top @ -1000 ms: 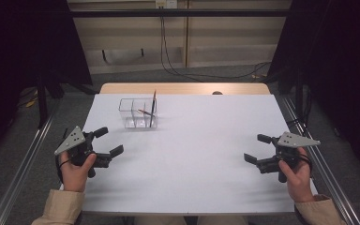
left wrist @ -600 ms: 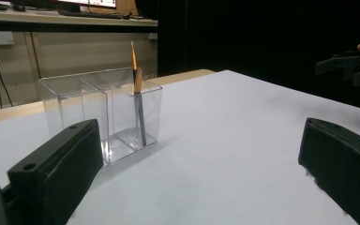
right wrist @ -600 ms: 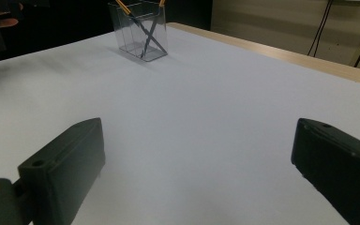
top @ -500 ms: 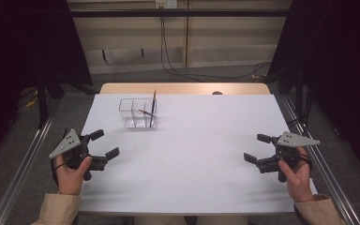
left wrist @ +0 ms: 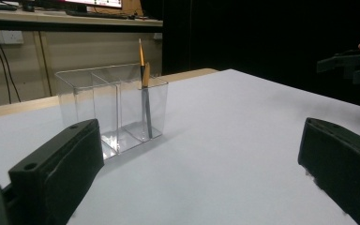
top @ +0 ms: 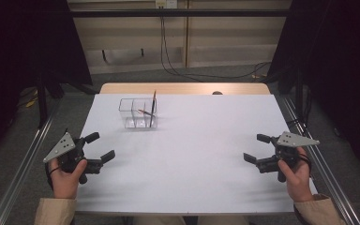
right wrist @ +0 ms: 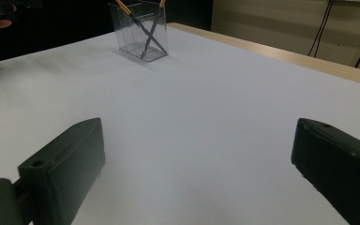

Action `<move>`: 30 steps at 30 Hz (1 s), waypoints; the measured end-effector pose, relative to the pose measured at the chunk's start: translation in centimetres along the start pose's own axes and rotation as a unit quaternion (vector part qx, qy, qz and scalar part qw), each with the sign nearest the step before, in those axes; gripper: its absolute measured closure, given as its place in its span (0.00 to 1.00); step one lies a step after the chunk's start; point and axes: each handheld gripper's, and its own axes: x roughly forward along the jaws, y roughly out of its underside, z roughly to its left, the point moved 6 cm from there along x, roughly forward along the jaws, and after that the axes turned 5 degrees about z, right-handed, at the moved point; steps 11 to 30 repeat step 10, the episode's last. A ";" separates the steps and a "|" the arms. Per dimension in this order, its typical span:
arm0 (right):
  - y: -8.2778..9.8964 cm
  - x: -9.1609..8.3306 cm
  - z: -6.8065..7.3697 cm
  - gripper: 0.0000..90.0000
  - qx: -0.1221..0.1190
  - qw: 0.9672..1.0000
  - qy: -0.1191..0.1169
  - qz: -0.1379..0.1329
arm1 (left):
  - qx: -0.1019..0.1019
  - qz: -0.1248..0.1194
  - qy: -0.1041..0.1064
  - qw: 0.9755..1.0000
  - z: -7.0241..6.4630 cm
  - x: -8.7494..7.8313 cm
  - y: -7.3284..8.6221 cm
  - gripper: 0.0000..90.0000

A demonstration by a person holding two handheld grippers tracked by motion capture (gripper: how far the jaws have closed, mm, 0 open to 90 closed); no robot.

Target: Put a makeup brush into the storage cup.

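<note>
Left gripper (top: 98, 146) sits low over the near-left part of the desk (top: 206, 140), fingers (left wrist: 58, 171) spread wide, nothing between them. Right gripper (top: 257, 148) is near the right edge, fingers (right wrist: 63, 159) also wide apart and empty. Both are held in the person's hands, pointing inward across the desk. Clear holder (top: 138, 112) stands upright toward the far-left side, ahead of the left fingers and well apart from them; from the right fingers it is far off, across the desk. Holder is split into compartments. Pencils (top: 152, 107) lean inside it, tips up; in the right gripper view two of them cross (right wrist: 147, 29), in the left gripper view they sit in the compartment nearest that camera's right (left wrist: 144, 89). Neither gripper touches the holder or pencils.
</note>
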 end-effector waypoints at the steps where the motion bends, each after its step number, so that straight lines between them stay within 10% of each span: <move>1: 0.0 0.0 0.0 0.03 0.000 1.000 0.000 0.001 | 0.001 0.001 -0.001 1.000 0.0 0.0 0.0 0.00; 30: 0.1 0.0 0.0 0.03 0.000 1.000 0.000 0.002 | 0.002 0.008 -0.001 1.000 -0.1 0.3 0.3 0.00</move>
